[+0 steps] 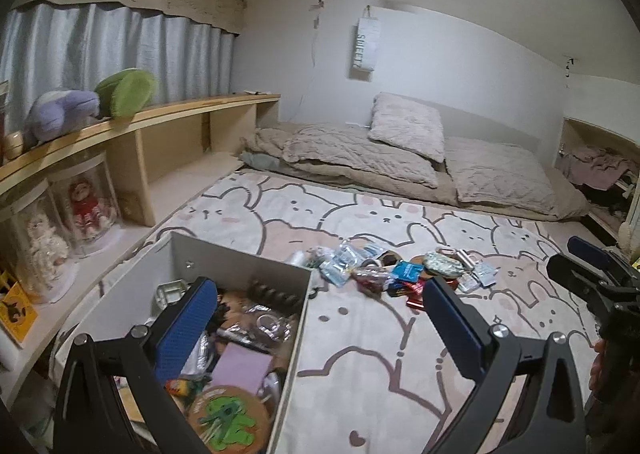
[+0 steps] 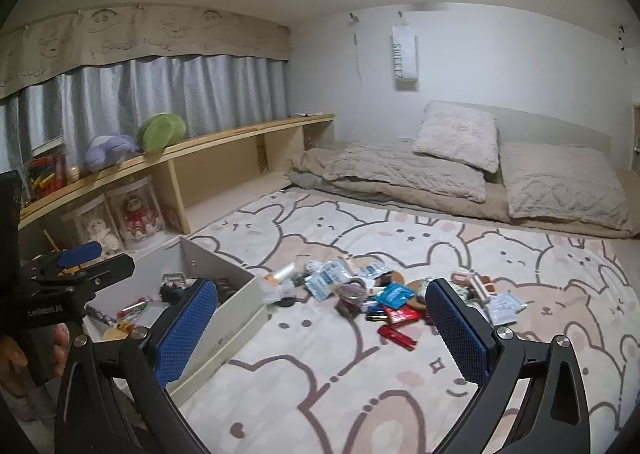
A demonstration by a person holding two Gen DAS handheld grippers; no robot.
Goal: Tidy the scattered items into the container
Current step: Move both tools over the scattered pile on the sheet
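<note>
Under your left gripper (image 1: 320, 306): the box (image 1: 240, 260), part full. Both sets of jaws wide, empty. Ahead of your right gripper (image 2: 320, 310), the nearer one: red bar (image 2: 397, 336), long axis across the gap. Rest of the pile (image 2: 360, 286) lies beyond on the rug (image 2: 340, 374).

Right hand-held gripper (image 2: 322, 328) open over rug (image 2: 360, 394), scattered items (image 2: 384, 294), container (image 2: 224, 318) left
</note>
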